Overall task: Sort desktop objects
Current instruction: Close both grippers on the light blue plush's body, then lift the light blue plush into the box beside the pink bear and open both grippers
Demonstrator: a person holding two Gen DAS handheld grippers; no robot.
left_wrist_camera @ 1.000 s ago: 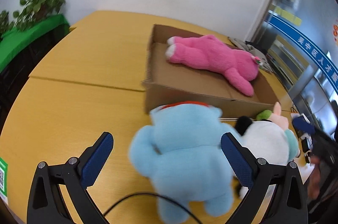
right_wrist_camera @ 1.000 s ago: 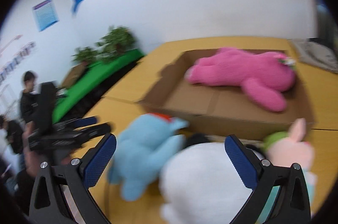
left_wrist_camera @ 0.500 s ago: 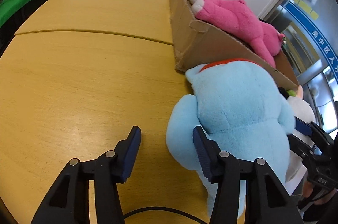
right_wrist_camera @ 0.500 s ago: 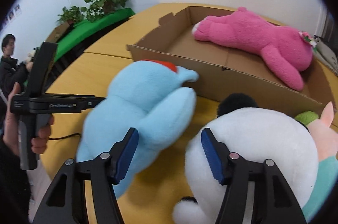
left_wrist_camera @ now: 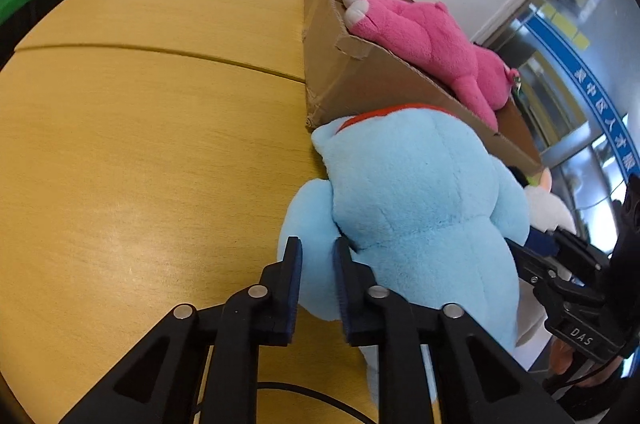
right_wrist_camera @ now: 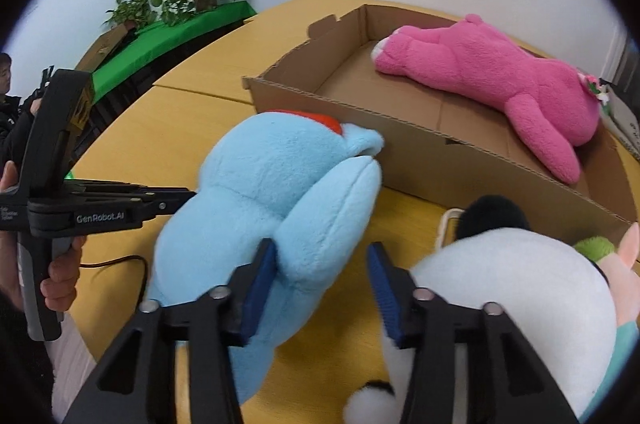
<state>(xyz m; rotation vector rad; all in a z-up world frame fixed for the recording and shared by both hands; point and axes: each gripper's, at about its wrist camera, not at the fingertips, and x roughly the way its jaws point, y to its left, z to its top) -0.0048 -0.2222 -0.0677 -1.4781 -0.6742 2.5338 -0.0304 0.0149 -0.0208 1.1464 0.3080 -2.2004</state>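
left gripper (left_wrist_camera: 316, 256) | jaws were closing from wide onto blue plush (left_wrist_camera: 408, 208) arm at 6 o'clock | right gripper (right_wrist_camera: 322, 266) | likewise closing on other arm, not yet clamped | lift into box (right_wrist_camera: 420, 148) at 12 looked imminent

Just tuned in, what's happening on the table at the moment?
A person is working both grippers on the blue plush toy, which lies against the cardboard box. The left gripper is closing on one limb and the right gripper on another. The pink plush is already in the box; the white plush waits beside it.
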